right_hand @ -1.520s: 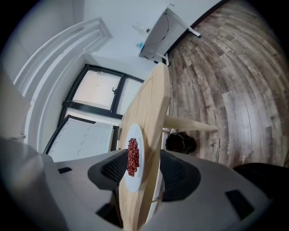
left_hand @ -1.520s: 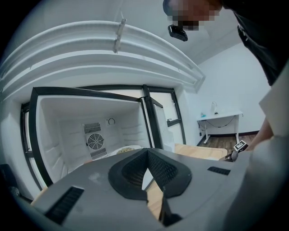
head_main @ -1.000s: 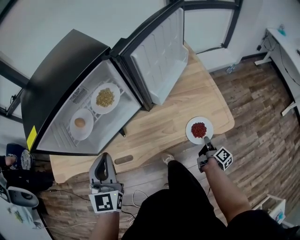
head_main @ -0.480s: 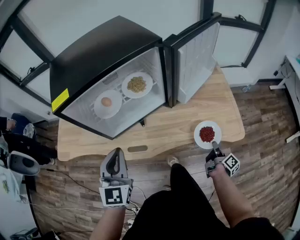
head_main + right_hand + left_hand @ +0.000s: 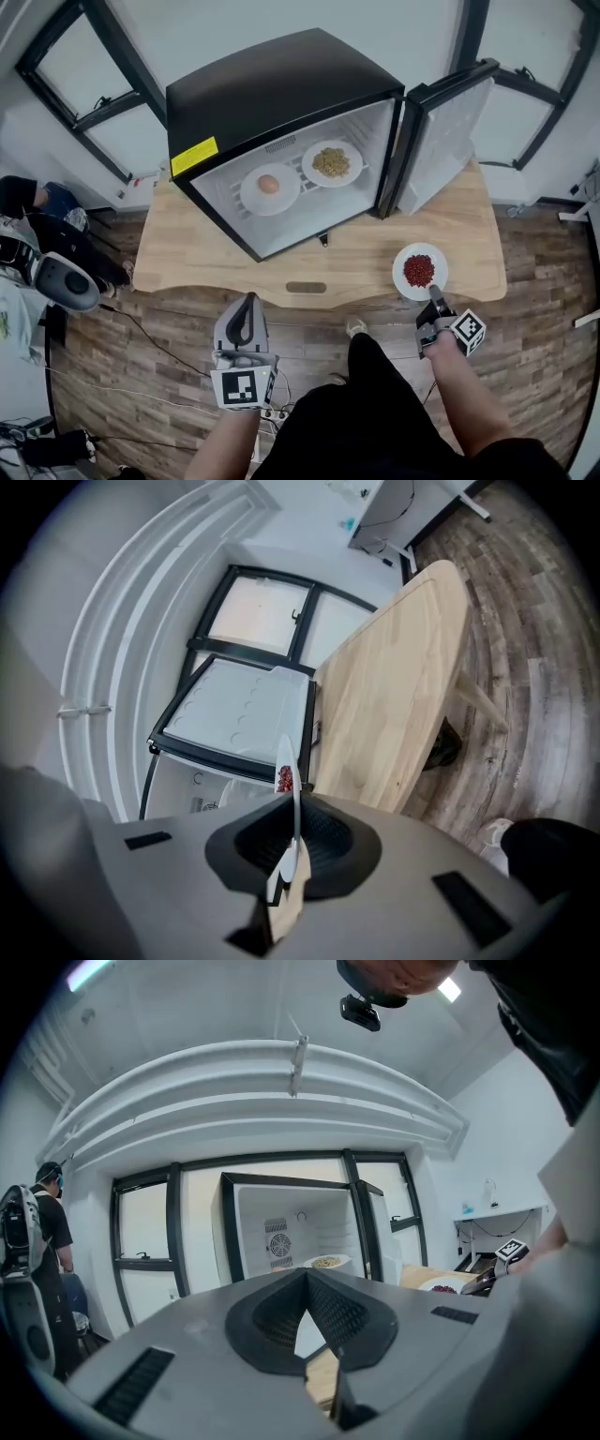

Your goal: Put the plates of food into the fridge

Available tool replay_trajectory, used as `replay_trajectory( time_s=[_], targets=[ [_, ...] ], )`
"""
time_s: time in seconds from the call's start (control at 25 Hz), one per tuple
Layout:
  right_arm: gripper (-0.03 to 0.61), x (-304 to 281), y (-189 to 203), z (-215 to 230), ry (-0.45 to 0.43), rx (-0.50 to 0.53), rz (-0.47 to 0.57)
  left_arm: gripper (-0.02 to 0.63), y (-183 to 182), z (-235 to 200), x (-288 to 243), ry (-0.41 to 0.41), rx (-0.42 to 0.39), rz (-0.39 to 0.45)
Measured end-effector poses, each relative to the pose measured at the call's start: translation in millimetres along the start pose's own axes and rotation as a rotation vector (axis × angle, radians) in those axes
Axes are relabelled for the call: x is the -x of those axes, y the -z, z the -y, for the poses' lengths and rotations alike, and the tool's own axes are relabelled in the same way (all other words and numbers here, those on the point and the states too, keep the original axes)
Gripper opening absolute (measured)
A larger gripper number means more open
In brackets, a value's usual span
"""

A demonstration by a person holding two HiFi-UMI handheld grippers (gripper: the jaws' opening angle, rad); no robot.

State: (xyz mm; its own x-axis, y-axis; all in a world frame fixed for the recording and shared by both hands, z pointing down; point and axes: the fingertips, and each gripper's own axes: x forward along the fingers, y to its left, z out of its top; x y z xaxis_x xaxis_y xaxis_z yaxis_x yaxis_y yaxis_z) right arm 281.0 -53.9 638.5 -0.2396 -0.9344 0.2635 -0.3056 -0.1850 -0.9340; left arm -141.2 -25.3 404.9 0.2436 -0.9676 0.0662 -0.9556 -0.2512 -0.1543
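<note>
**Last plate gripped; fridge now dead ahead**
Right gripper [image 5: 434, 298] is clenched on the rim of the plate of red beans [image 5: 419, 271] at 1 o'clock, at the table [image 5: 187, 253] edge. Left gripper [image 5: 246, 309] is closed and empty. The fridge [image 5: 281, 84] has swung from 10 to 12 o'clock, easing the carry. The egg plate [image 5: 270, 188] and grain plate [image 5: 331, 162] crowd its shelf, and the open door [image 5: 448, 141] flanks the route.

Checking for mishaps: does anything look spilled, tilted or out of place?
Nothing stands out. Egg plate and grain plate sit flat in the open fridge; right gripper holds the red-food plate by the rim, nothing spilled.

plate [image 5: 285, 757]: edge-on, food mostly hidden | person [image 5: 23, 199]: cut by edge
</note>
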Motion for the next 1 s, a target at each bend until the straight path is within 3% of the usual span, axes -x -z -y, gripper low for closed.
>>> replay_trajectory(
  time_s=[0.4, 1.0],
  targets=[
    [0.031, -29, 41, -52, -0.052, 0.042, -0.129, 0.005, -7, -34, 19, -0.075, 0.012, 0.012],
    [0.031, -149, 113, -101, -0.114, 0.088, -0.369, 0.005, -1, -95, -11, -0.243, 0.038, -0.010]
  ],
)
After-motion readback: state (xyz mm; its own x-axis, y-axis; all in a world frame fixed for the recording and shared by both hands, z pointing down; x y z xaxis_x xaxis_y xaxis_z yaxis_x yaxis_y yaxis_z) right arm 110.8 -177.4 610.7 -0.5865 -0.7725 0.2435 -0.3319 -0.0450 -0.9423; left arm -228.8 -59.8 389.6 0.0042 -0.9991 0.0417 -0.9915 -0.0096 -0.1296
